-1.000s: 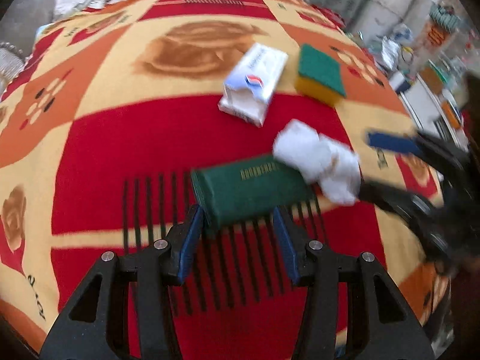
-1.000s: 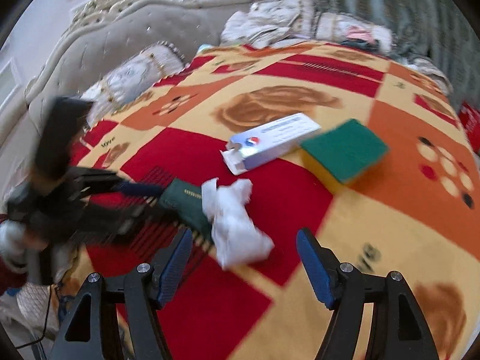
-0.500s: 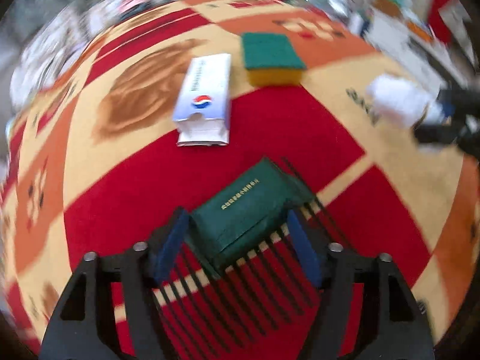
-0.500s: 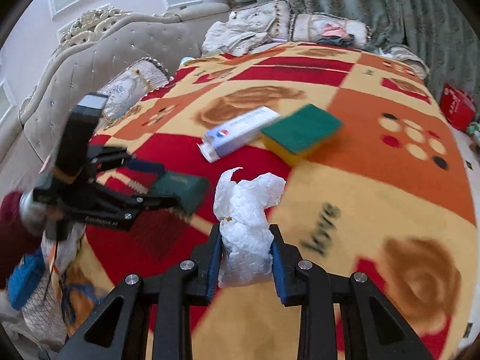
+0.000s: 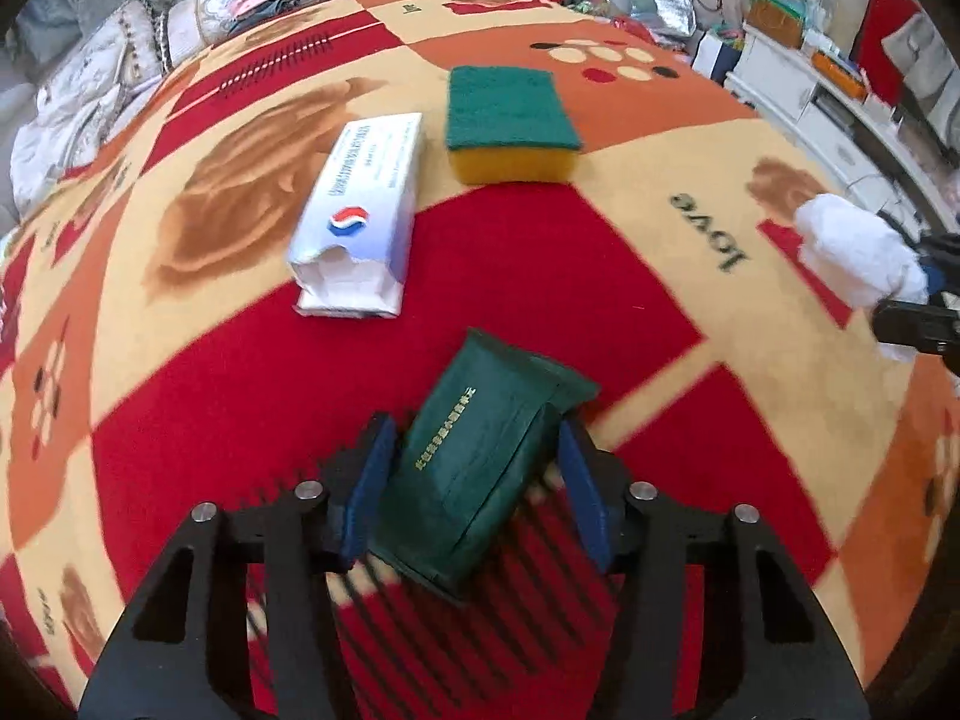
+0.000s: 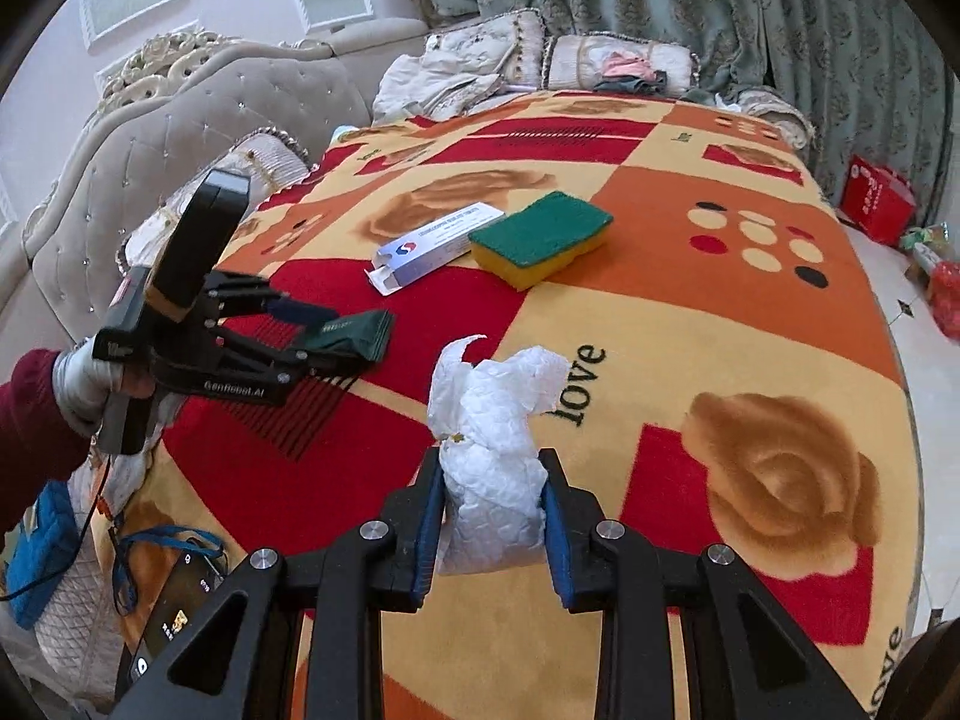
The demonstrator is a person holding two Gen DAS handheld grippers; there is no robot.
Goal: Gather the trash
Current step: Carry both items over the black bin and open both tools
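My left gripper (image 5: 474,480) is shut on a dark green packet (image 5: 480,468) with gold lettering, held just above the red and orange blanket (image 5: 210,396). The right wrist view shows this gripper (image 6: 336,333) and the packet (image 6: 354,339) at the left. My right gripper (image 6: 489,516) is shut on a crumpled white tissue (image 6: 492,456), lifted off the blanket; the tissue also shows at the right edge of the left wrist view (image 5: 852,258). An opened white box (image 5: 360,210) with a red and blue logo lies on the blanket, and it also shows in the right wrist view (image 6: 435,246).
A green and yellow sponge (image 5: 510,120) lies beside the white box, seen also in the right wrist view (image 6: 540,240). A grey tufted sofa (image 6: 180,138) and cushions (image 6: 618,60) border the blanket. A phone (image 6: 174,618) lies at its near left edge. Clutter (image 5: 810,30) stands right.
My right gripper closed on the tissue, lifted it and carried it right, away from the packet. My left gripper stays shut on the green packet and has turned toward the box and sponge.
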